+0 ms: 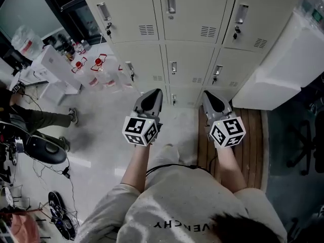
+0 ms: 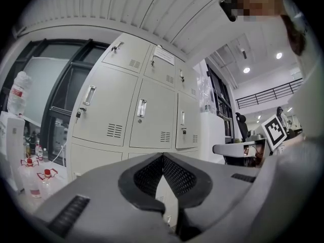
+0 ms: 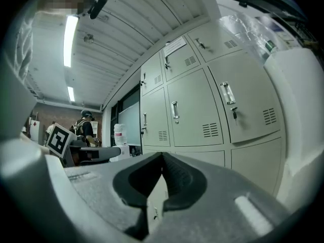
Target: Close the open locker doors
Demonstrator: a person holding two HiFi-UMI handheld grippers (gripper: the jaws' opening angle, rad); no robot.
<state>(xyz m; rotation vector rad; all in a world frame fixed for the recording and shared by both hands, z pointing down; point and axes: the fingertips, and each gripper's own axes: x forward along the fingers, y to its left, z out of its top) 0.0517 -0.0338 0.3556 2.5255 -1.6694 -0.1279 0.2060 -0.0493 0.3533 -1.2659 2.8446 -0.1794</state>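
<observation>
Head view: left gripper (image 1: 153,96) and right gripper (image 1: 210,97) face the far lockers (image 1: 192,59). Both have jaws pressed together, nothing in them.

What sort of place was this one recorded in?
Likely a locker corner of an office or lab workspace: a bank of grey metal lockers, red-capped bottles beside them, and an office chair.

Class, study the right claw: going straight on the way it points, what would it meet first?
Most likely a pale grey metal locker door in the bottom row, straight ahead of the shut right claw; nothing shows in between, though depth is unclear.
</observation>
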